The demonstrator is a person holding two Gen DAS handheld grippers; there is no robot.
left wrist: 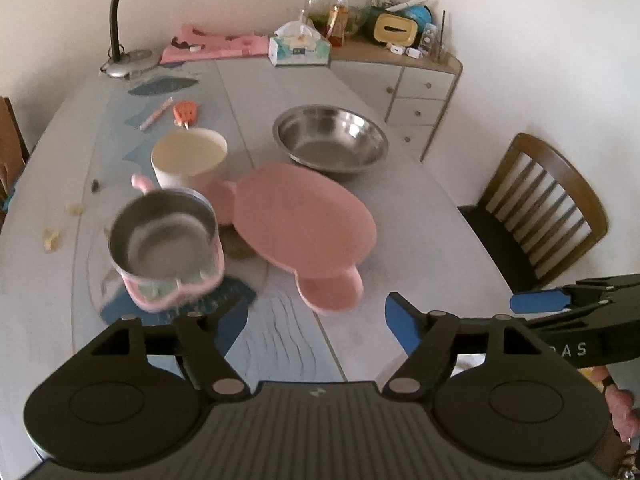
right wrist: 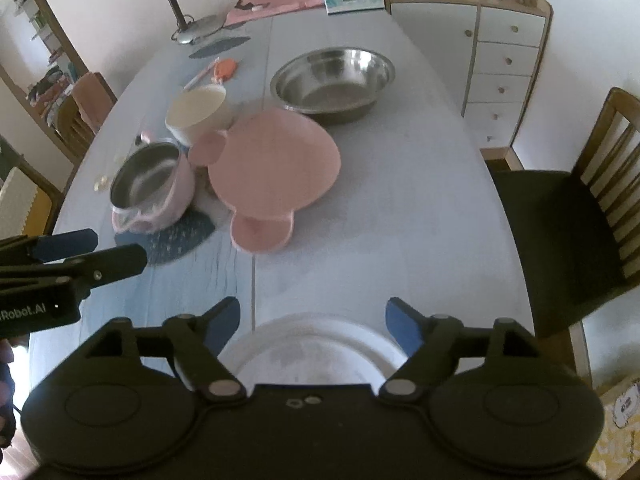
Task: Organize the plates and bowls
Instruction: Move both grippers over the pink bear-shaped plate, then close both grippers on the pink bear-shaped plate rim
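My left gripper point(left wrist: 320, 320) hangs open over the table with nothing between its blue pads. Ahead of it lie a pink eared plate point(left wrist: 304, 216), a small steel bowl in a pink holder point(left wrist: 164, 236), a cream bowl point(left wrist: 188, 156) and a large steel bowl point(left wrist: 330, 136). My right gripper point(right wrist: 314, 324) is open too, above a white plate point(right wrist: 316, 348) at the table's near edge, pads apart from it. The pink plate point(right wrist: 276, 160), small steel bowl point(right wrist: 148, 180), cream bowl point(right wrist: 198, 110) and large steel bowl point(right wrist: 332, 78) show beyond. Each gripper appears in the other's view: right point(left wrist: 544, 292), left point(right wrist: 104, 250).
At the far end of the table stand a desk lamp point(left wrist: 120, 56), a tissue box point(left wrist: 298, 50) and pink cloth point(left wrist: 216, 46). A pen point(left wrist: 156, 114) and an orange item point(left wrist: 186, 114) lie behind the cream bowl. A drawer cabinet point(right wrist: 508, 60) and a wooden chair point(right wrist: 580, 208) stand right.
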